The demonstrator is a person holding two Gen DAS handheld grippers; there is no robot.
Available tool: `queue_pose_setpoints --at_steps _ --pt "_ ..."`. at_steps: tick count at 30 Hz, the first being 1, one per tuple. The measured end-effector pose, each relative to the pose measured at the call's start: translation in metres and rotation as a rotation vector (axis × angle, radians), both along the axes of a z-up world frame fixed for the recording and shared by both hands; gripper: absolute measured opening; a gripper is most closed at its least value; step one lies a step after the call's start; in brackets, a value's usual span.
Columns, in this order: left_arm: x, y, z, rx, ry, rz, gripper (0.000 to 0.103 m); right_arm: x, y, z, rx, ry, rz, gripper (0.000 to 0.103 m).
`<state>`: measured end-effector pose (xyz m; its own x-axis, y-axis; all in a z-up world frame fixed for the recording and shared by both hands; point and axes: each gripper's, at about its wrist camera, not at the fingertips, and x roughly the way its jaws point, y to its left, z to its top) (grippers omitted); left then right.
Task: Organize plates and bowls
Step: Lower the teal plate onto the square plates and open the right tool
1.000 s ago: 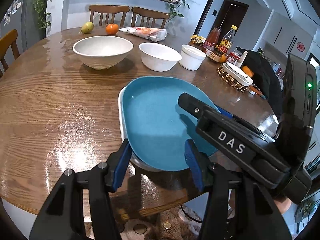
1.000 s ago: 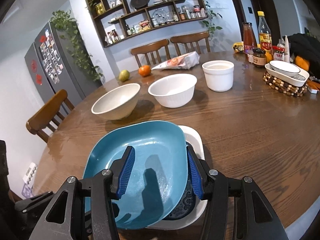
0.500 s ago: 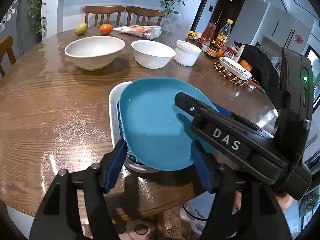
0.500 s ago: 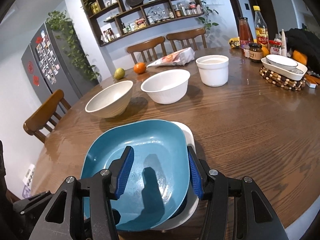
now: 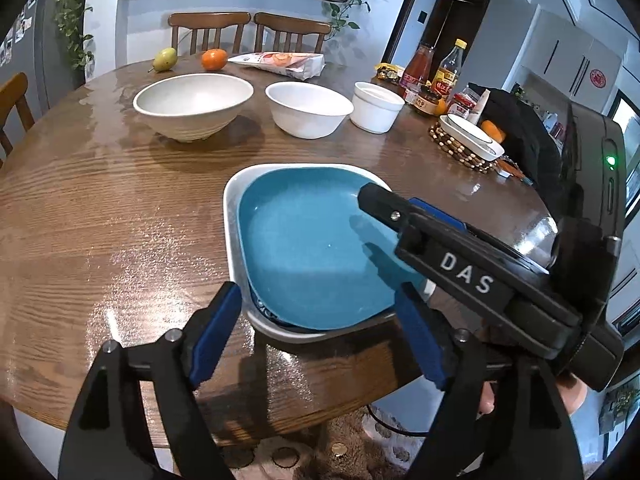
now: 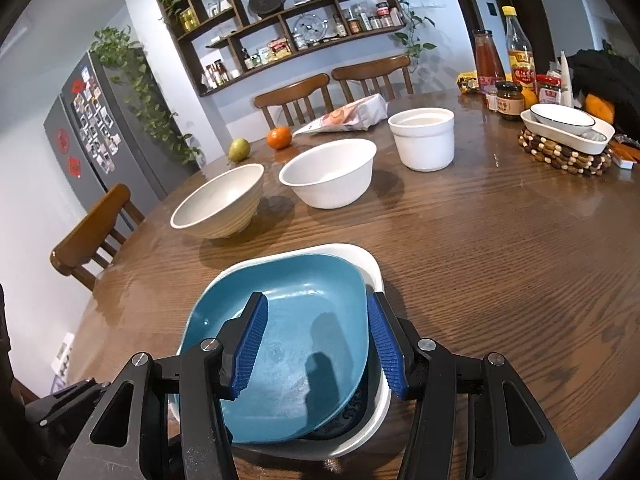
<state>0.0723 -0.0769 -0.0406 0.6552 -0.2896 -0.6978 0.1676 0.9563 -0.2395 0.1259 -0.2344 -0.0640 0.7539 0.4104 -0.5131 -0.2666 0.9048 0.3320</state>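
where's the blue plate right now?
The blue plate sits nested on the white dish at the near table edge, in front of the three white bowls, low and central in both wrist views.

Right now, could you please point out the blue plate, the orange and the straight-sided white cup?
blue plate [image 5: 304,240], left wrist view, inner floor.
orange [image 6: 279,137], right wrist view, front skin.
straight-sided white cup [image 6: 424,144], right wrist view, outer wall.

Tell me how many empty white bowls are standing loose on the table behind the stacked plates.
3, in a row: a wide ribbed bowl on the left, a smooth bowl in the middle, a straight-sided cup-like bowl on the right.
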Motion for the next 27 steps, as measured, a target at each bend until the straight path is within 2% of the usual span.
queue_pose_setpoints --at_steps 8,16,27 --pt "-0.003 0.008 0.000 -0.011 0.002 0.021 0.080 -0.001 -0.001 0.001 -0.003 0.002 -0.003 0.055" --pt "-0.003 0.019 -0.004 -0.018 0.008 0.071 0.081 -0.005 -0.002 -0.001 0.018 0.004 0.011 0.065" --pt "-0.001 0.032 -0.013 -0.035 0.041 0.105 0.081 -0.005 0.000 -0.005 0.018 0.015 0.024 0.065"
